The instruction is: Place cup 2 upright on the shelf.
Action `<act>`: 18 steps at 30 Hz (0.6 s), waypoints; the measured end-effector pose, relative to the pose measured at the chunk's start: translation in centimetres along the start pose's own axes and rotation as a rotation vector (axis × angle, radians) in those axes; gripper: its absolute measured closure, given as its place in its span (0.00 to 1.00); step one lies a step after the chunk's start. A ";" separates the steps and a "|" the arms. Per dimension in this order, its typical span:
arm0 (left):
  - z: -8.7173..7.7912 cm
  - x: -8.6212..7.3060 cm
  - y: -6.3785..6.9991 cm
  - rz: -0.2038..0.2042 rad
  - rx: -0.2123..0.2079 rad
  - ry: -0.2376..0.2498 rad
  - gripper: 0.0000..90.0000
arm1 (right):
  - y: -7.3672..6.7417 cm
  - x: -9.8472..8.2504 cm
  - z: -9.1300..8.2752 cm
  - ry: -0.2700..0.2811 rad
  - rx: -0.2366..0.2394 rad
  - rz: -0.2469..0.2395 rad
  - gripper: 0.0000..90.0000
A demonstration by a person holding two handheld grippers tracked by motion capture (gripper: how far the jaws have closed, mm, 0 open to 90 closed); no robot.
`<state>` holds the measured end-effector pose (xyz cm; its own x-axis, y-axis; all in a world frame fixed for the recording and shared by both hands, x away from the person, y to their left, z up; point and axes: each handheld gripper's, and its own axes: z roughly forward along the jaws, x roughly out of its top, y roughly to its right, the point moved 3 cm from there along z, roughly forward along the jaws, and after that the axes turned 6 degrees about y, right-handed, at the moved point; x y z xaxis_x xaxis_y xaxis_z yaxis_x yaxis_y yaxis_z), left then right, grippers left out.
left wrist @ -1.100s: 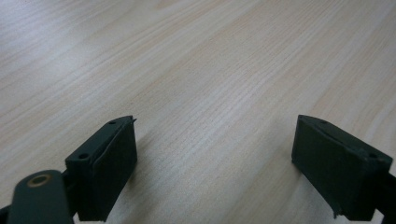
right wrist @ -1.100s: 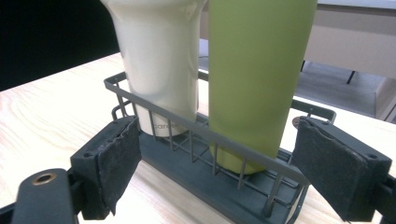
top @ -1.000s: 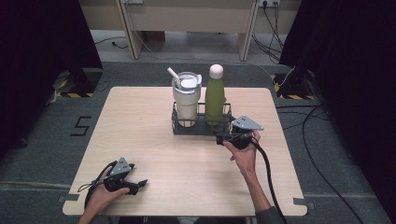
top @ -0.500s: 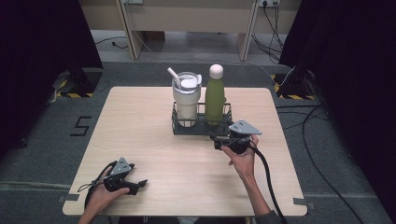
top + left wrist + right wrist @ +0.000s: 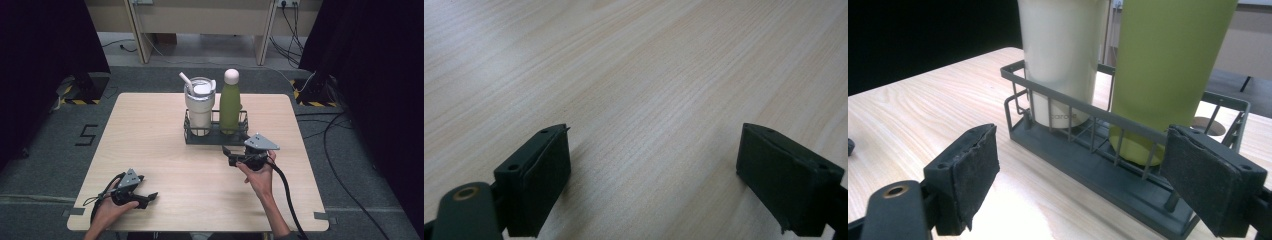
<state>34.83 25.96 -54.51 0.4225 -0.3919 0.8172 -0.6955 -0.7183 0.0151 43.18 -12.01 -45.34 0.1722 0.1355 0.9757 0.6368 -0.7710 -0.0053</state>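
We see the right hand-held gripper [image 5: 229, 154] at centre frame, jaws apart and empty, just below the rack [image 5: 216, 138] holding the upright green bottle [image 5: 230, 102] (the left hand-held gripper [image 5: 148, 197], open, sits lower left on the tabletop [image 5: 150, 130]).

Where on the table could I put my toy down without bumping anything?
The table is bare on its left side, between the rack and the left gripper. The middle front, between both grippers, is free too. It is crowded at the back middle, where the rack holds the cream tumbler and green bottle, with the right gripper just before it.
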 end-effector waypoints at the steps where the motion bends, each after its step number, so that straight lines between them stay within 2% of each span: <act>1: 0.0 0.0 0.0 0.000 0.001 0.001 0.15 | -0.1 0.0 -0.1 -0.004 0.002 -0.001 0.17; 18: 0.0 0.0 0.0 -0.001 0.000 0.001 0.15 | -1.0 -1.0 -0.8 0.000 0.023 0.009 0.17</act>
<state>34.84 25.95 -54.52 0.4220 -0.3907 0.8181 -0.6950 -0.7188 0.0153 41.80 -11.91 -46.11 0.1781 0.1291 0.9755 0.6524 -0.7576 -0.0188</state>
